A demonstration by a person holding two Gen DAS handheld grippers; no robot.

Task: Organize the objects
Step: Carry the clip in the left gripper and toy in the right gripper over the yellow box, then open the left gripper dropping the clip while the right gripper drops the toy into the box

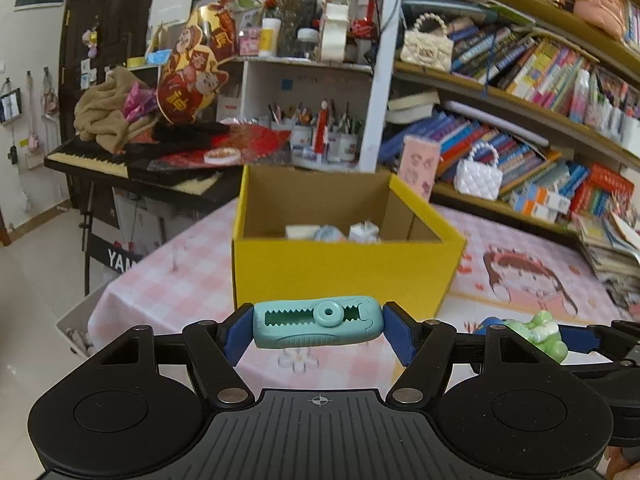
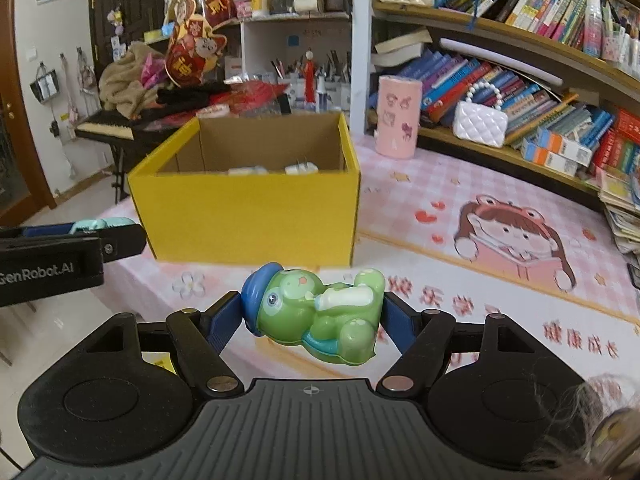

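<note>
On my left wrist view, my left gripper (image 1: 319, 327) sits low in the centre of the frame with its blue pads (image 1: 234, 338) pinching a teal eraser case (image 1: 318, 321) by its two short ends, so the case lies crosswise between them. Just above it in the frame stands the yellow box (image 1: 344, 270), open at the top, on the pink checked tablecloth (image 1: 168, 280). Inside the box, low against the near wall, I can see a few small pale things (image 1: 332, 233), too blurred to name. At the lower right edge the green frog toy (image 1: 546, 334) shows, with my other gripper reaching in from that side. Bookshelves (image 1: 520, 120) fill the upper right, and a keyboard (image 1: 92, 160) piled with cloth sits at the left.

On my right wrist view, my right gripper (image 2: 312, 316) is low in the centre, its pads clamped on the green frog toy (image 2: 320, 316): one pad presses on the blue cap, the other on the far side of the body, and the toy lies on its side. The yellow box (image 2: 248, 212) stands above it, left of centre, on the tablecloth (image 2: 440, 280). At the left edge, mid-height, my left gripper (image 2: 102, 229) comes into the frame with the teal eraser case (image 2: 102, 224) between its pads. A pink cup (image 2: 398, 116) stands to the right of the box, near the shelves (image 2: 540, 80).
</note>
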